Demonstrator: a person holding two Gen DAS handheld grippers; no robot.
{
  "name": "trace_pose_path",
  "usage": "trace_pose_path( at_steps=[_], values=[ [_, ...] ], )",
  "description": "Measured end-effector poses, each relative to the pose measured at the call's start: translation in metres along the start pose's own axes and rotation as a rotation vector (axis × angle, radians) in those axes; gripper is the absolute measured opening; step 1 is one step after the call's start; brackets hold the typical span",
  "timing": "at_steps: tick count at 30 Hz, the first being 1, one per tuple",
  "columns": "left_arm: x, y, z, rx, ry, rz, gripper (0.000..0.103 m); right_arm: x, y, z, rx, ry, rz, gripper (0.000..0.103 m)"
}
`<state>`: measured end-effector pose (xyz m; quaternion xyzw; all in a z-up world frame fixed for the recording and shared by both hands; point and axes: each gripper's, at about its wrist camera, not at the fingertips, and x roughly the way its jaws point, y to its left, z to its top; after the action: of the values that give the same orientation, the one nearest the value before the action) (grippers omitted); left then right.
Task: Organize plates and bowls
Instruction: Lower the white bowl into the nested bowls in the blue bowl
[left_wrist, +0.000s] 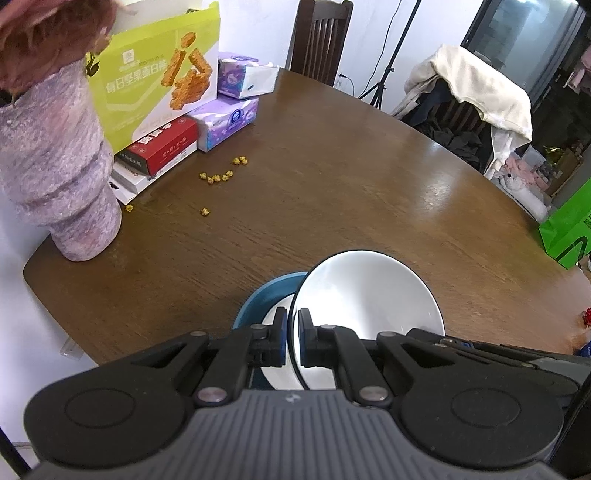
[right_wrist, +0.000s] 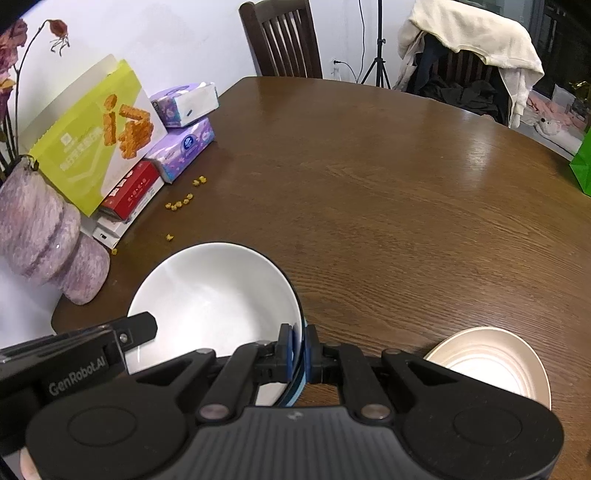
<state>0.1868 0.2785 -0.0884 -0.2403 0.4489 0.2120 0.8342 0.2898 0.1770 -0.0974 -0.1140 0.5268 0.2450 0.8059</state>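
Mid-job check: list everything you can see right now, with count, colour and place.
white bowl: one, white, held by its rim on both sides, above the blue dish
blue dish: one, blue outside, white inside, under the white bowl
cream bowl: one, cream, near table edge, right
table: one, dark brown wood
vase: one, mottled pink, left corner, dried flowers in it
snack box: one, lime green, leaning behind the vase
red box: one, on white boxes
tissue packs: two, purple, stacked
yellow crumbs: several, scattered by the boxes
chairs: two, dark wood, far side; one draped with clothes
green bag: one, beyond the right table edge
left gripper: shut on the white bowl
right gripper: shut on the white bowl
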Motion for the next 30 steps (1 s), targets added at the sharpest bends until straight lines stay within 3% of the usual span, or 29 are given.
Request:
trace_pose_path(
  at_steps=[30],
  values=[
    [0.053,0.016,-0.002,-0.004,0.084,0.012,0.006,0.056,0.004,0.004,-0.034,0.108,-0.007,0.007]
  ],
)
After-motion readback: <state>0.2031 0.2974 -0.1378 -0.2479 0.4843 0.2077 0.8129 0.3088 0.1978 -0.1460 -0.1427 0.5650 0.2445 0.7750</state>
